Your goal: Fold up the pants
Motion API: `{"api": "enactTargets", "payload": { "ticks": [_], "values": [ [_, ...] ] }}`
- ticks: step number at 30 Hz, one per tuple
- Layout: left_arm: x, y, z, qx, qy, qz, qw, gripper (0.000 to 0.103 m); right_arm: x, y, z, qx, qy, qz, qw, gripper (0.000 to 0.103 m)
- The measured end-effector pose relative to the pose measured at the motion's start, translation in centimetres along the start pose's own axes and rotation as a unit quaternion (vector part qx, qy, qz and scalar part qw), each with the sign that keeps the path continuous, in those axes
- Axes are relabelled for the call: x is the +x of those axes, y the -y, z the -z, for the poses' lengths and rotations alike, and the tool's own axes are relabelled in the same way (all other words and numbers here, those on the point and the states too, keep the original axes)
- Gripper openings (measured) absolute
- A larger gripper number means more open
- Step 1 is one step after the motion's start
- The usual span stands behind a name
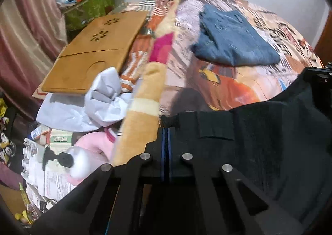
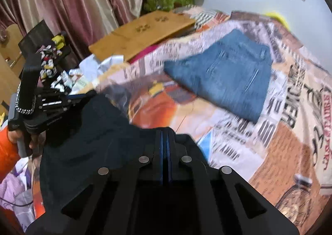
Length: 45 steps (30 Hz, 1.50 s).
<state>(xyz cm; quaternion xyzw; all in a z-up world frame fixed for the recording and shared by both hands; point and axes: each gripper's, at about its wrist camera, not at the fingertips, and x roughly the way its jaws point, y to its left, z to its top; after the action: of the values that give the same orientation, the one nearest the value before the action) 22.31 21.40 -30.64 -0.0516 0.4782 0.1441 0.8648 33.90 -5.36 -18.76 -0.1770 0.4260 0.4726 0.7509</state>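
Dark navy pants point(image 1: 269, 135) hang stretched between my two grippers above the bed; they also show in the right wrist view point(image 2: 93, 131). My left gripper point(image 1: 166, 129) is shut on one edge of the pants. My right gripper point(image 2: 165, 133) is shut on the other edge. The left gripper also shows in the right wrist view point(image 2: 78, 98), at the left, clamping the cloth. A folded pair of blue jeans point(image 1: 234, 38) lies on the bed further back; it also shows in the right wrist view point(image 2: 226, 73).
The bed has a printed orange and beige cover point(image 2: 269, 141). A wooden lap tray point(image 1: 97, 48) lies at the bed's left edge, with crumpled white paper point(image 1: 103, 94) and clutter point(image 1: 41, 152) beside it. Pink curtains point(image 2: 72, 3) hang at the left.
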Motion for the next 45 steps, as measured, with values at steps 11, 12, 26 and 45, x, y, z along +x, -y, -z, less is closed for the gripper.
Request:
{"api": "enactTargets", "payload": {
  "ticks": [11, 12, 26, 45],
  "values": [
    [-0.3, -6.2, -0.4, -0.082, -0.023, 0.024, 0.9961, 0.000, 3.2, 3.6, 0.3, 0.077, -0.055, 0.005, 0.995, 0.004],
    [-0.5, -5.9, -0.4, -0.081, -0.021, 0.038, 0.9958, 0.002, 3.3, 4.0, 0.4, 0.089, -0.064, -0.006, 0.994, 0.004],
    [3.4, 2.5, -0.8, 0.016, -0.078, 0.083, 0.9934, 0.040, 5.5, 3.5, 2.1, 0.070, -0.137, -0.032, 0.988, 0.040],
    [3.3, 3.3, 1.2, 0.039, -0.057, 0.037, 0.9969, 0.032, 3.7, 4.8, -0.4, 0.100, -0.063, 0.003, 0.993, 0.008]
  ]
}}
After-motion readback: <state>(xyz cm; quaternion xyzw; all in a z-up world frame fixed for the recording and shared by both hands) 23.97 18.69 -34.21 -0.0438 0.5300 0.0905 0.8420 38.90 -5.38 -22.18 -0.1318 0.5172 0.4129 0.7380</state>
